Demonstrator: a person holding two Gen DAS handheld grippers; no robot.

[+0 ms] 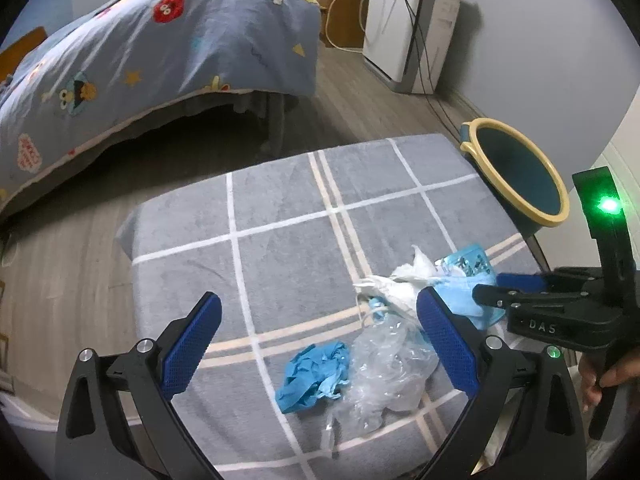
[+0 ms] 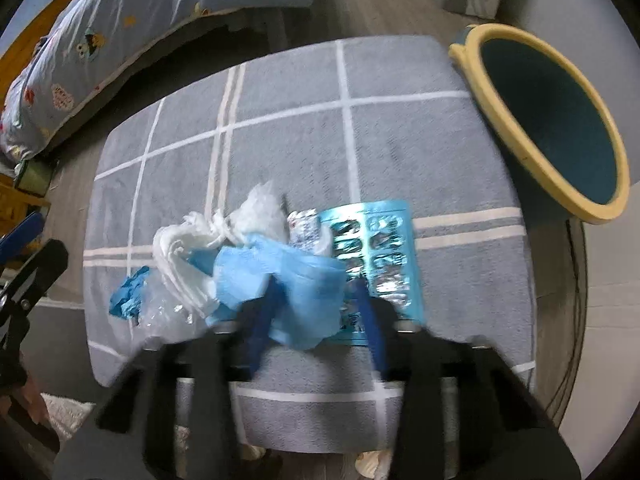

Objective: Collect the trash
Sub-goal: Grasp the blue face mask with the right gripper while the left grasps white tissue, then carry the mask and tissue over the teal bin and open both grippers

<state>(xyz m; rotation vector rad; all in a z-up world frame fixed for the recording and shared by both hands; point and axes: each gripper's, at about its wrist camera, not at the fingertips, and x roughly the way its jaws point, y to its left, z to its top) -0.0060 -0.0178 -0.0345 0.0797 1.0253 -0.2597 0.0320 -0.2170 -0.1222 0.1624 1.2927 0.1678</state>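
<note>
Your right gripper [image 2: 316, 312] pinches the blue mask [image 2: 296, 280]; your left gripper [image 1: 320, 344] gapes empty. Lifting may drag the pill pack [image 2: 372, 248] off the table's [image 2: 280, 128] near edge.

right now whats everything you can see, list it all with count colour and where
face mask: one, light blue, between the right gripper's fingers
blister pack: one, teal and silver, right of the mask
tissue: one wad, white, left of the mask
glove: one, crumpled blue, near edge
plastic wrap: one, clear, beside the glove
bin: one, teal with yellow rim, right of the cloth
checked cloth: one, grey, under the trash
bed: one, blue cover, behind
left gripper: open, above the glove
right gripper: closing on the mask
</note>
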